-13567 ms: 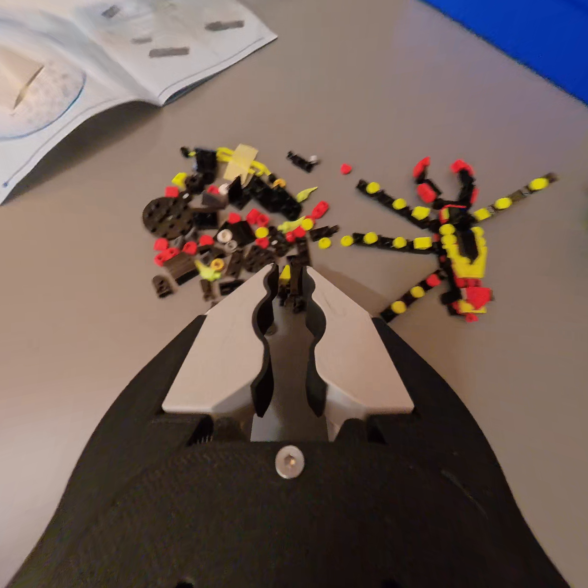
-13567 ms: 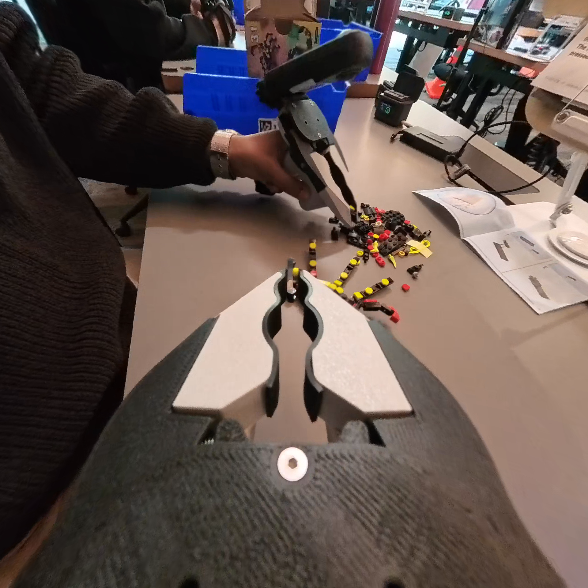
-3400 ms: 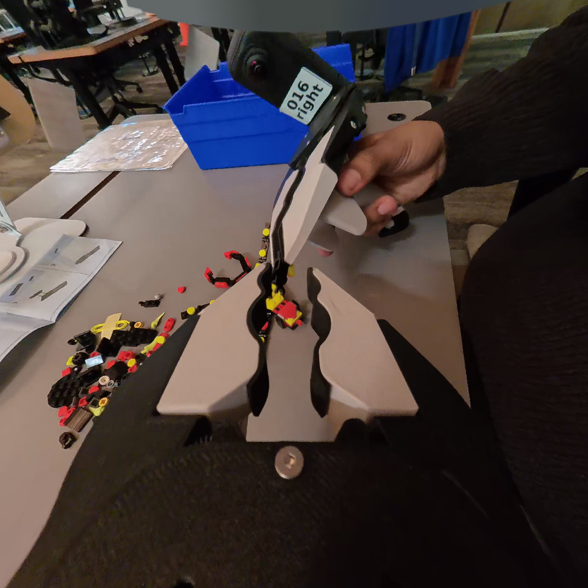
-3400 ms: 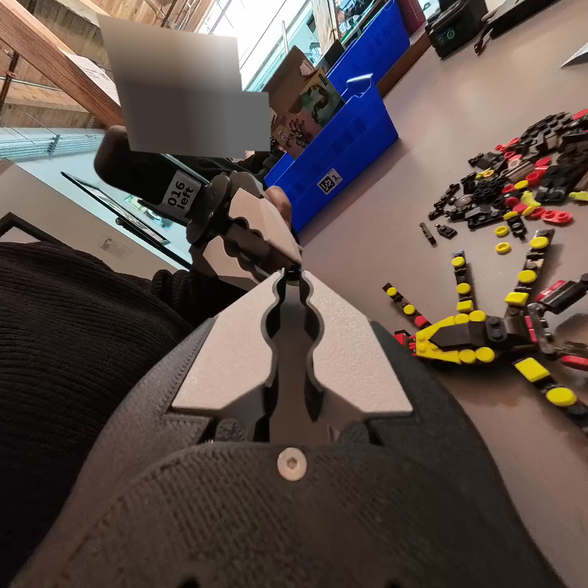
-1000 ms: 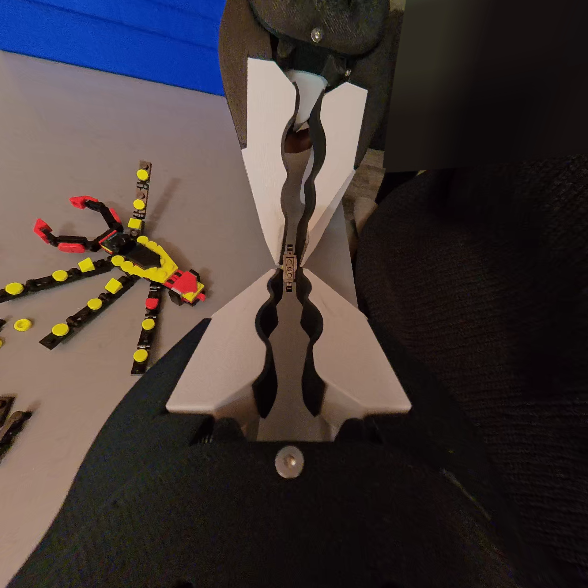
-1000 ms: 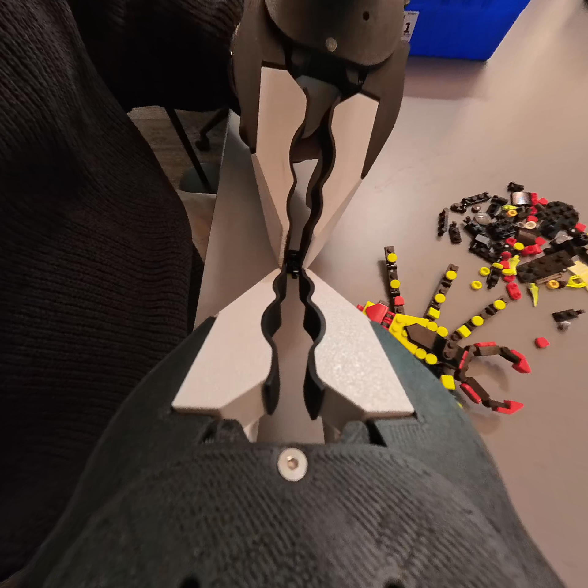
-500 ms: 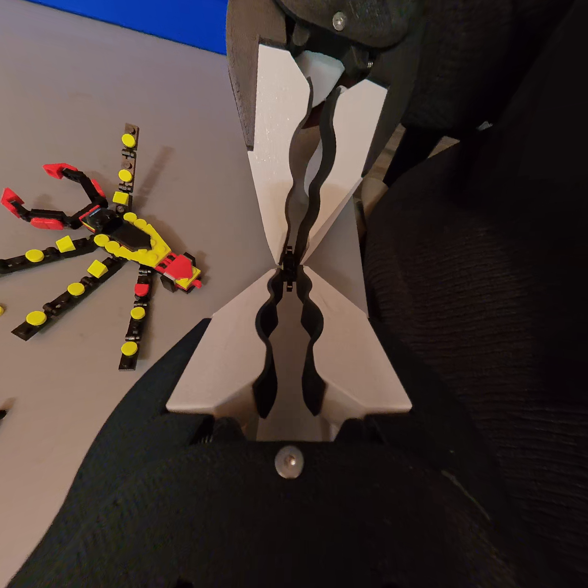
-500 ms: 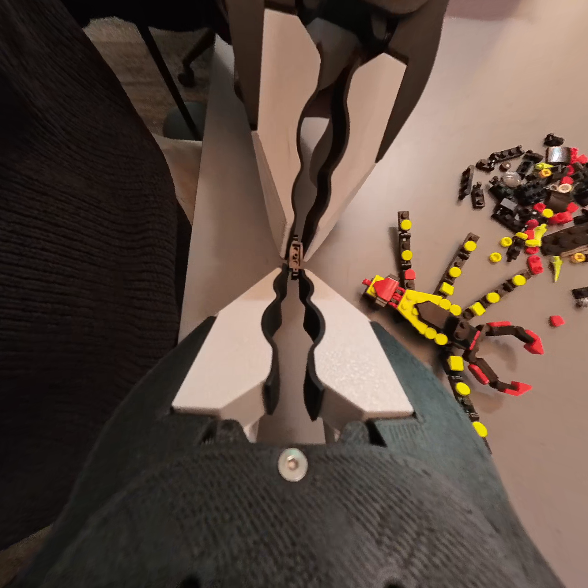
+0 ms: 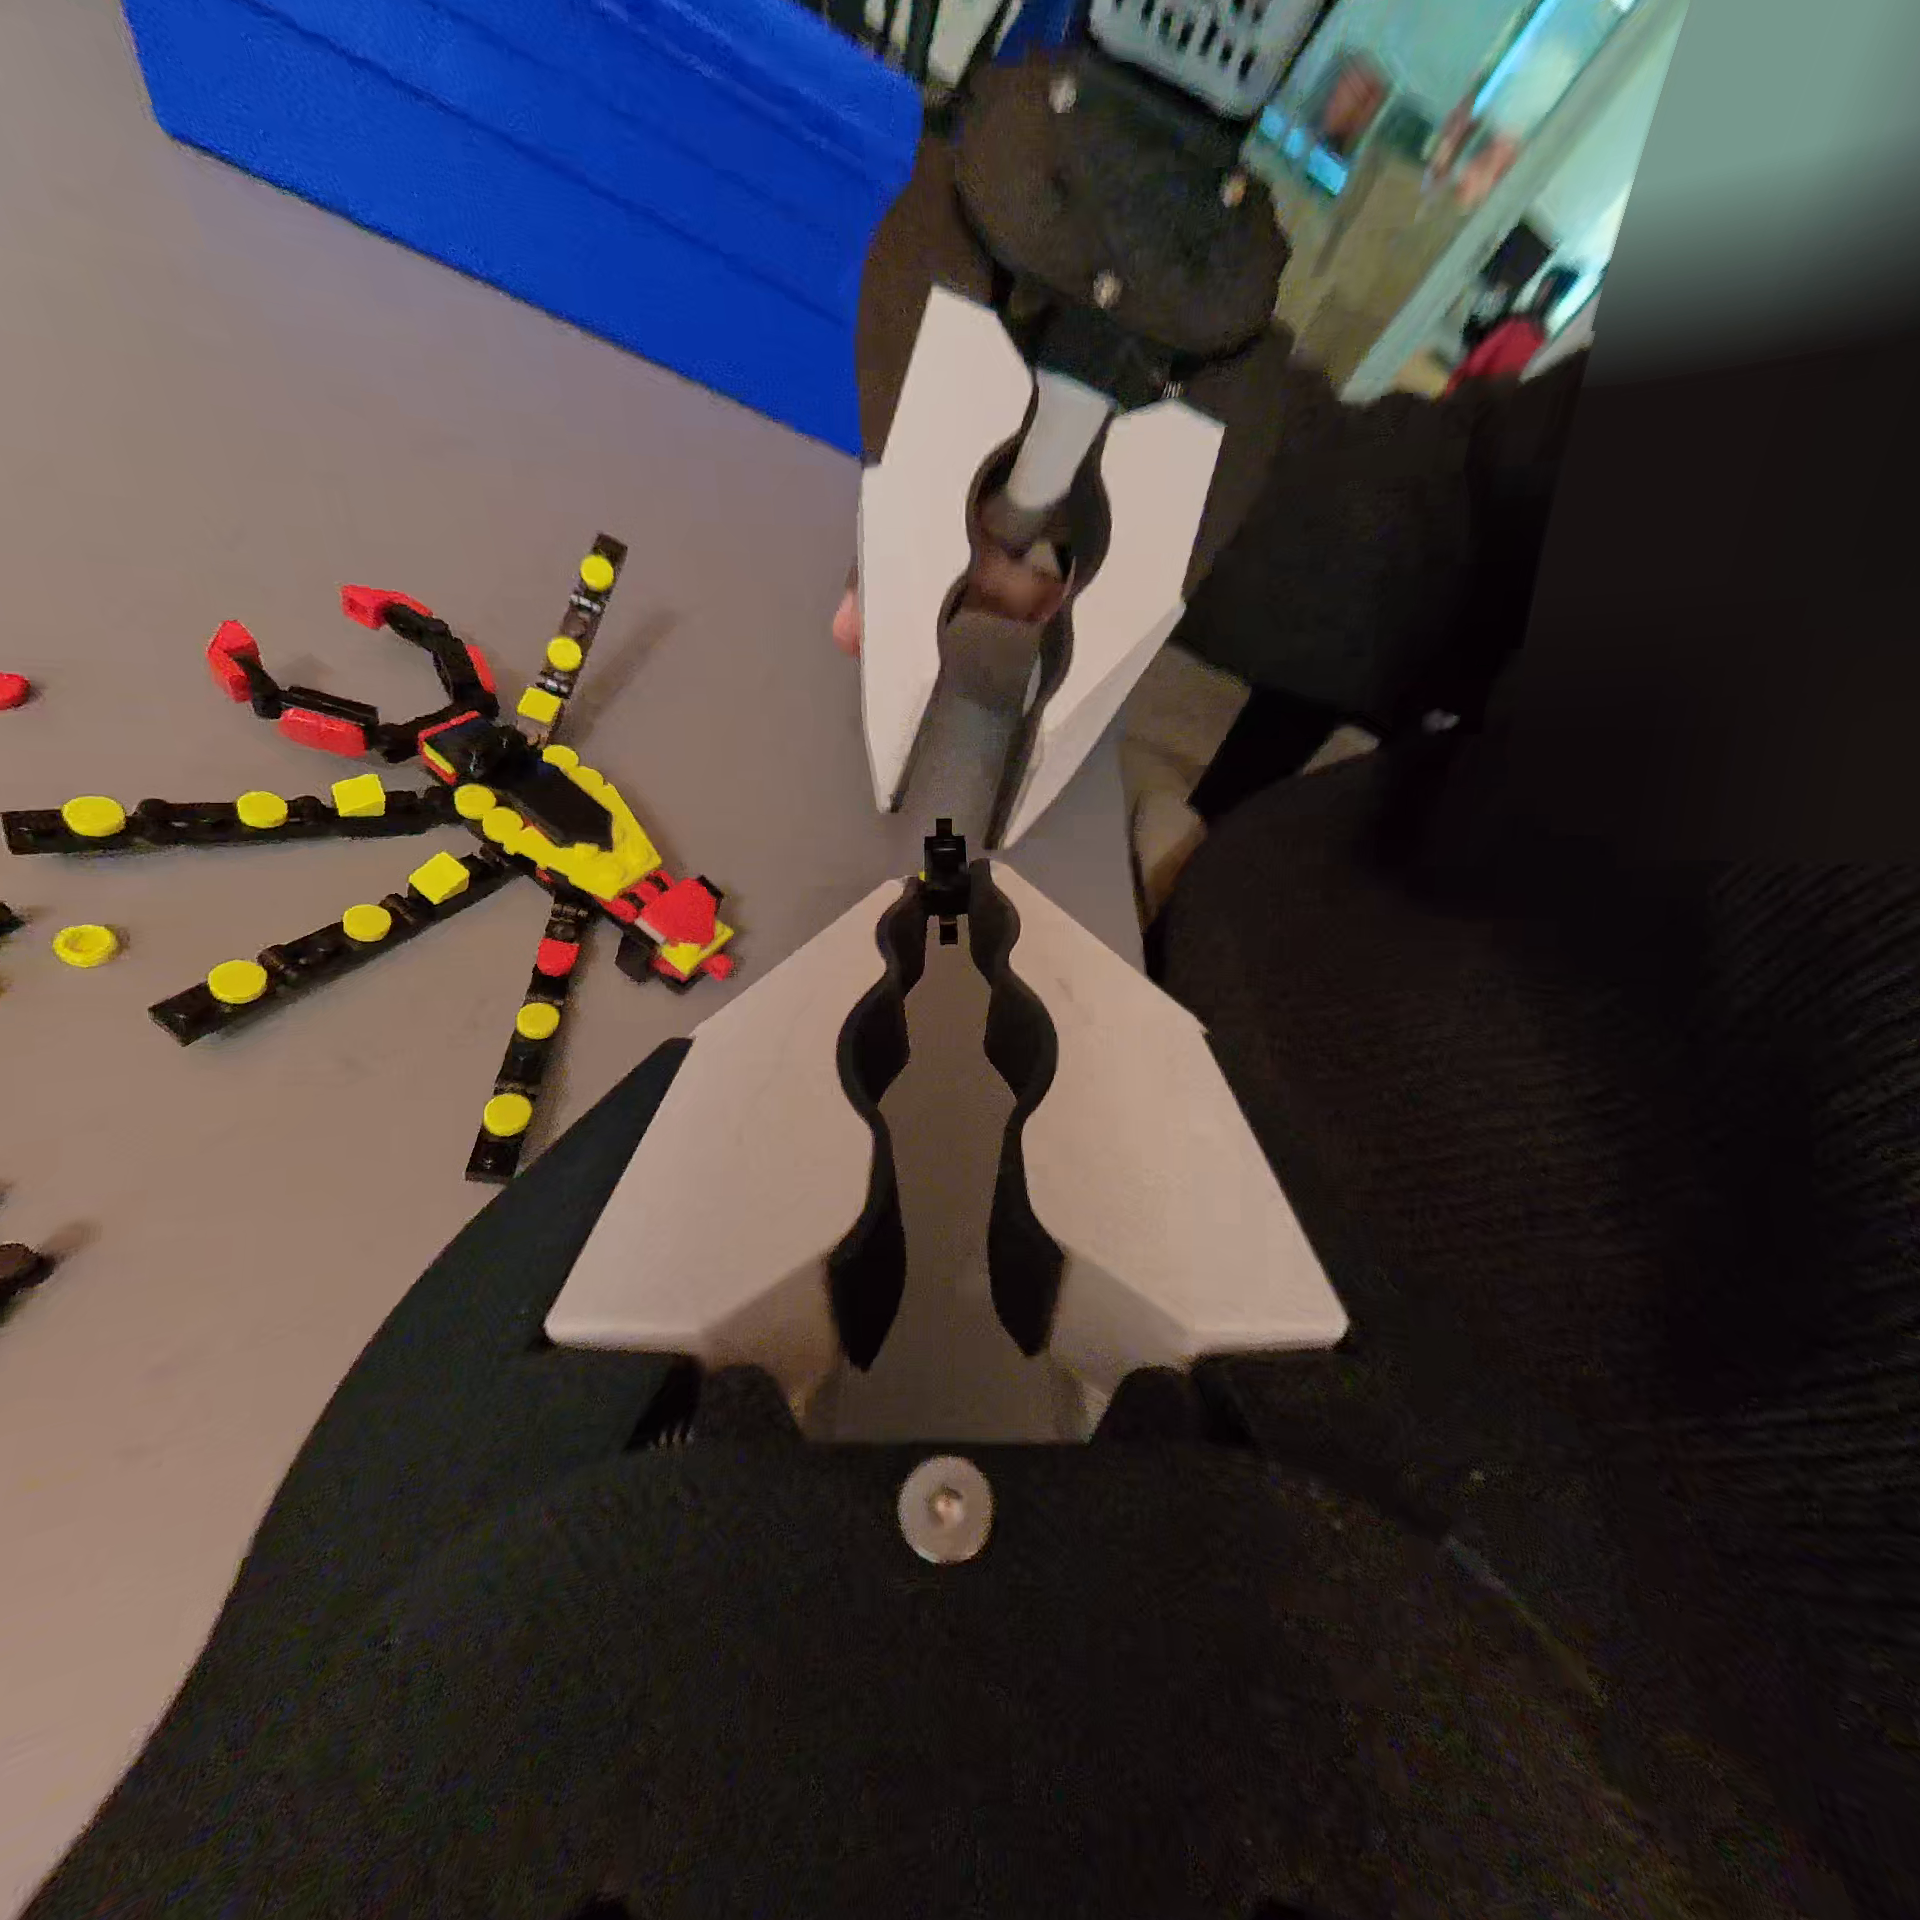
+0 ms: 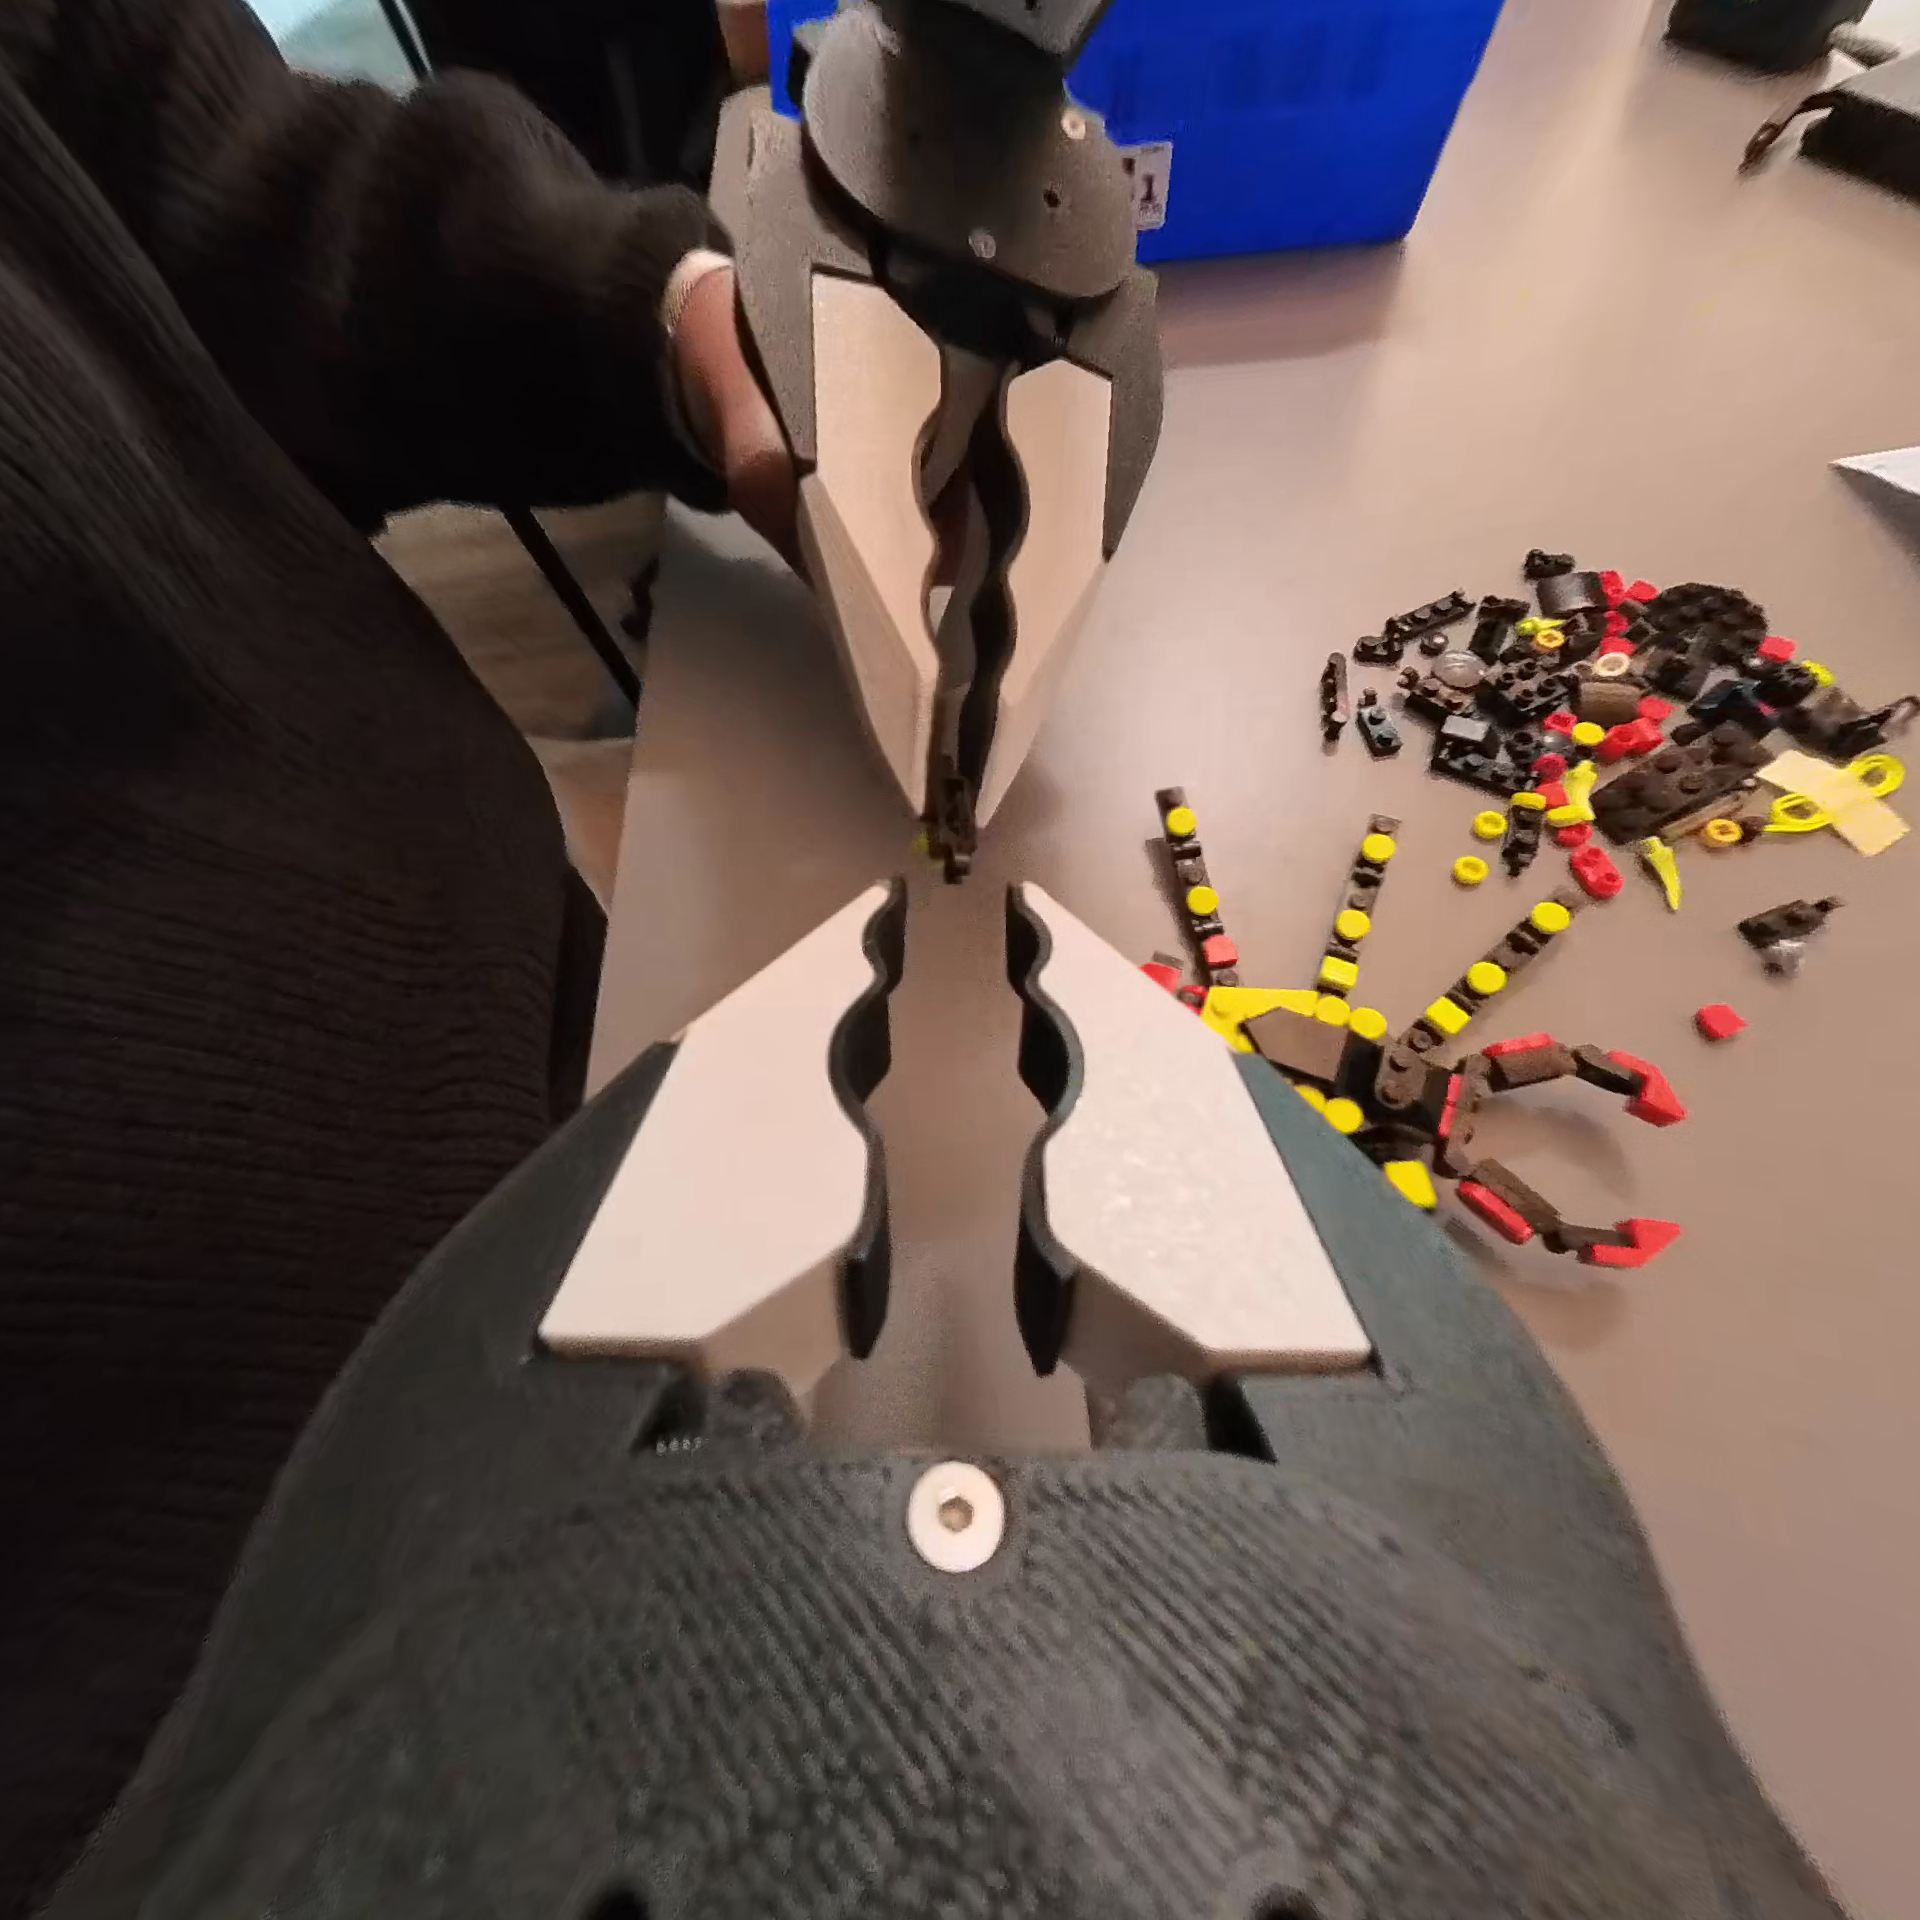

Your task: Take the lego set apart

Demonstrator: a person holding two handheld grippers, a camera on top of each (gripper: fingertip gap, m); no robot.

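Observation:
My left gripper [image 9: 943, 896] is shut on a small black lego piece [image 9: 943, 857] with a yellow stud, held in the air above the table's near edge. My right gripper [image 10: 954, 894] is open and empty, its tips just short of that piece [image 10: 954, 844]. Each gripper faces the other: the right one [image 9: 945, 821] shows in the left wrist view, the left one [image 10: 951, 805] in the right wrist view. The black, yellow and red lego model [image 9: 551, 821] with legs and red claws lies on the grey table [image 9: 260, 416]. It also shows in the right wrist view [image 10: 1340, 1039].
A pile of loose lego pieces [image 10: 1662, 707] lies beyond the model. A blue bin [image 9: 520, 135] stands at the back of the table, also in the right wrist view [image 10: 1247, 104]. A booklet corner [image 10: 1886, 483] is at the far right. A person's dark sleeves are close by. The tips of both grippers are at nearly the same place.
My right gripper has opened and let go of the small black piece that both grippers pinched. The grippers have drawn slightly apart. My left gripper keeps the piece.

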